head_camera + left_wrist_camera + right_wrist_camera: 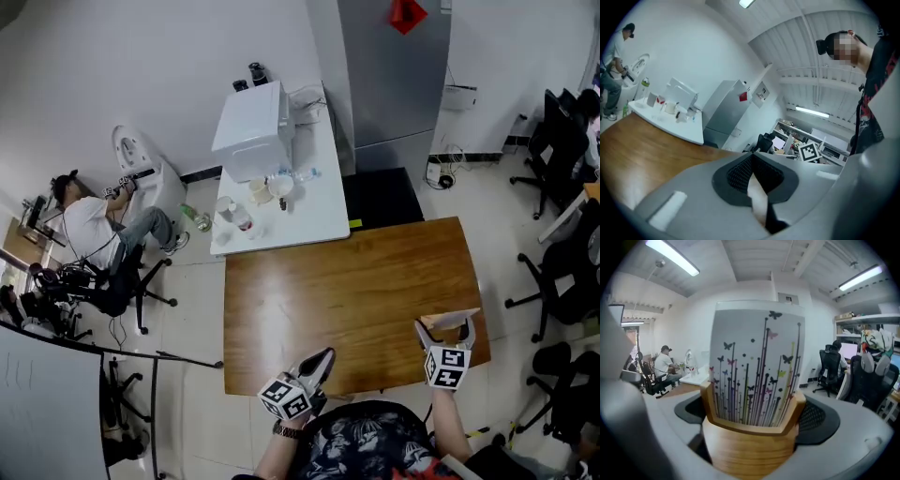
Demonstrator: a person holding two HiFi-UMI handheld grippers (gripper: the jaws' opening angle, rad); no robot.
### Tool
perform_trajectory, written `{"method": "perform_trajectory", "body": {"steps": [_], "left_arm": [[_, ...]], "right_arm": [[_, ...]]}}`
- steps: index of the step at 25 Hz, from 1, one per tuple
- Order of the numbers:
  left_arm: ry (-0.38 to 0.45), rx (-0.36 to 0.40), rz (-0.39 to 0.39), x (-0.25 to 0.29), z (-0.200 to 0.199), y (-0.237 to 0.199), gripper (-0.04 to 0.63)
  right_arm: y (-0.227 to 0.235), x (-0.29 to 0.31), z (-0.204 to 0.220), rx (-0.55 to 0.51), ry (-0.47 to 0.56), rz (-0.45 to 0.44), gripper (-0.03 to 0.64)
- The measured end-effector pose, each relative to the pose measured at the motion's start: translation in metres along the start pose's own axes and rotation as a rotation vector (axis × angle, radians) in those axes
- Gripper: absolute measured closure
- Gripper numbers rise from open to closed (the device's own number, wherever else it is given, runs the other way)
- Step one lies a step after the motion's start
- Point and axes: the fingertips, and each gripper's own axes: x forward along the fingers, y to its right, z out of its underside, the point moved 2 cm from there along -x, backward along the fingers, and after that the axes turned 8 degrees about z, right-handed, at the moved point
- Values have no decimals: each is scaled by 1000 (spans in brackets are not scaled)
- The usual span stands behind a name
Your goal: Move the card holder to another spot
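Right claw (446,325) is clamped on the card holder (751,439), with the wooden base squeezed between the pads, one on each side. A card (757,364) stands upright in the holder's slot. It's pale, with thin vertical lines, dots and small butterflies, and it fills most of that claw's camera. In the head view we see claw and holder over the near right corner of the wooden table (347,281). We can't tell whether the base touches the tabletop or hangs just above it.

Left claw (319,360) is clenched, pads together, nothing gripped. A thin pale strip shows below where the pads meet; we can't tell what it is. This claw sits at the near edge of the same table, well apart from the right claw and to its left. Its tips point ahead and slightly toward the right claw.

Ahead of both claws, past the wooden table's far edge, is a white table (314,211). We can't tell whether the two tables touch or just stand beside each other. On the white table are a white box (251,127) and a few cups and bottles (260,191), too small to sort out. Further ahead of the right claw, a tall grey cabinet (394,75) stands against the wall. Far left of the left claw, a person (89,230) sits on an office chair (127,281). Right of the right claw, dark chairs (553,281) stand on the floor.
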Motion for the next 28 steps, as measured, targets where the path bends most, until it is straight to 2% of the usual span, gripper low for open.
{"method": "perform_trajectory", "body": {"steps": [4, 7, 12, 15, 17, 20, 25, 28], "left_arm": [[64, 56, -20, -17, -51, -10, 595], [85, 71, -52, -32, -68, -21, 595], [104, -3, -118, -47, -60, -41, 595], [72, 36, -180, -69, -57, -57, 595], [90, 46, -211, -78, -62, -63, 595], [152, 29, -188, -80, -73, -64, 595], [159, 56, -185, -72, -85, -68, 595], [166, 57, -202, -75, -92, -74, 595]], "right_arm": [[-1, -14, -64, -36, 97, 25, 52], [-8, -26, -88, -44, 137, 25, 54], [-2, -42, -97, -41, 152, 17, 54], [-21, -45, -98, -21, 155, 5, 54], [-32, -43, -102, -24, 161, -9, 54], [-42, -39, -107, -28, 165, -26, 54], [-50, -32, -111, -29, 167, -45, 54], [-65, -25, -113, -27, 182, -103, 54]]}}
